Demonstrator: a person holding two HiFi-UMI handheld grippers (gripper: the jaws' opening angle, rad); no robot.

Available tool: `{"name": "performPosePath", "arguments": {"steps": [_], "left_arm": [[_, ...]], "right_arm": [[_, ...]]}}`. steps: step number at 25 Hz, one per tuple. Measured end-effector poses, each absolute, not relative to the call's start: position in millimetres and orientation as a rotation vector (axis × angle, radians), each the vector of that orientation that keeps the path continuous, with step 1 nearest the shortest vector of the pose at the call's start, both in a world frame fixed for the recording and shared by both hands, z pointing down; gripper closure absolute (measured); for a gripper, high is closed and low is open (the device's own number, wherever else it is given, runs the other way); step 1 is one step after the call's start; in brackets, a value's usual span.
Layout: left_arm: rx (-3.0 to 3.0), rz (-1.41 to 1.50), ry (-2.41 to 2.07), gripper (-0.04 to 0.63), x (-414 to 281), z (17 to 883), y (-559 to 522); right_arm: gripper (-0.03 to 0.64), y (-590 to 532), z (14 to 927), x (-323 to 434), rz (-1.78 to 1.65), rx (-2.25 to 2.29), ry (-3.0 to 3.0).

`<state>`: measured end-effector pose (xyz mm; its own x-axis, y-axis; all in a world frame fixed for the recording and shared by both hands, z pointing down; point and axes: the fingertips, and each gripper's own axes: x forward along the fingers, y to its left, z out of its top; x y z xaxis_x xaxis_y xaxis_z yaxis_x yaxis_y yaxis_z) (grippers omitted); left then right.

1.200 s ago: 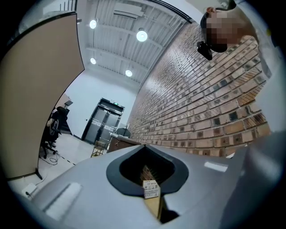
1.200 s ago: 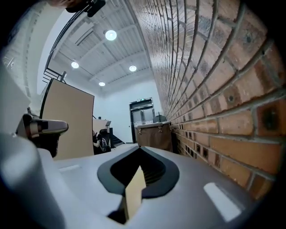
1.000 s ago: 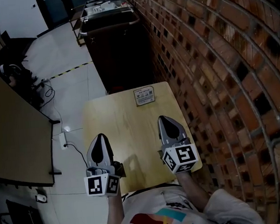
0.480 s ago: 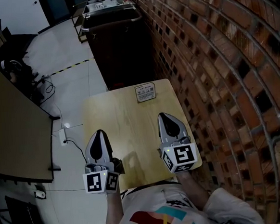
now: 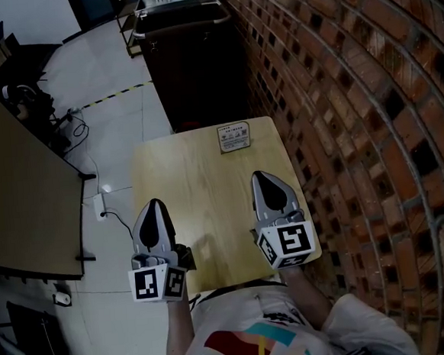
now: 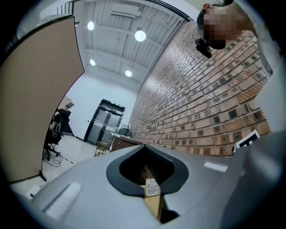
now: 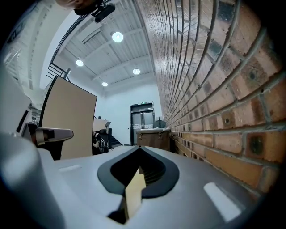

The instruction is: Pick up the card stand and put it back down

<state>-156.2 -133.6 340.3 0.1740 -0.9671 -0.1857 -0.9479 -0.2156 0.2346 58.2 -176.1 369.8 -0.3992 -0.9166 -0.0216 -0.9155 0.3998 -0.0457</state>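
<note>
Nearest of all, at the bottom of the head view, is the person's white shirt [image 5: 250, 339] with its coloured print. Just ahead of it both hands hold their tools out over the near edge of a small wooden table [image 5: 199, 175]. The left gripper [image 5: 155, 209] sits over the table's near left corner, its marker cube [image 5: 158, 284] toward the person. Its jaws are pressed together into a point with nothing between them. The left gripper view shows the same: the two grey jaws meet at the tip, and only a thin slit below lets the tabletop show through. The right gripper [image 5: 263, 179] is over the near right part of the table, close to the wall, with its own marker cube [image 5: 287, 243] behind it. Its jaws are likewise pressed together and empty, and the right gripper view shows just a sliver of wood through the slit. The two grippers lie roughly side by side, well apart, both pointing away from the person. The card stand [image 5: 234, 137] stands upright at the far edge of the table, toward its right corner, well ahead of both grippers and touched by neither. Its printed face is turned toward the person. A brick wall [image 5: 355, 124] runs along the table's right side. Left of the table, a cable [image 5: 106, 213] trails over the pale floor [image 5: 118, 120], with a tan partition [image 5: 17, 204] further left. Beyond the table's far edge stands a dark cabinet [image 5: 194, 68] against the bricks.
</note>
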Motion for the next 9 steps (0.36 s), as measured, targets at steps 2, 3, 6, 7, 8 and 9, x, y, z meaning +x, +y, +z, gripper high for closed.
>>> {"name": "performPosePath", "arguments": {"steps": [2, 3, 6, 7, 8, 9], "left_arm": [[2.354, -0.455, -1.928, 0.591, -157.0, 340.0, -133.6], [2.353, -0.455, -1.928, 0.591, -157.1, 339.8, -133.8], [2.351, -0.460, -1.925, 0.591, -157.6, 339.5, -134.4], [2.351, -0.460, -1.925, 0.591, -158.2, 339.4, -134.4], [2.350, -0.461, -1.924, 0.591, -158.9, 339.3, -134.4], [2.350, -0.462, -1.924, 0.591, -159.6, 339.2, -134.4]], "right_arm": [[0.607, -176.0, 371.0, 57.8, -0.046, -1.703, 2.594], [0.607, -176.0, 371.3, 58.0, -0.047, -1.706, 2.593], [0.607, -176.2, 371.1, 57.9, -0.042, -1.703, 2.591], [0.607, -176.1, 370.5, 57.4, -0.040, -1.701, 2.591], [0.607, -175.9, 369.8, 56.9, -0.038, -1.700, 2.590], [0.607, -175.8, 369.0, 56.3, -0.035, -1.699, 2.590]]}}
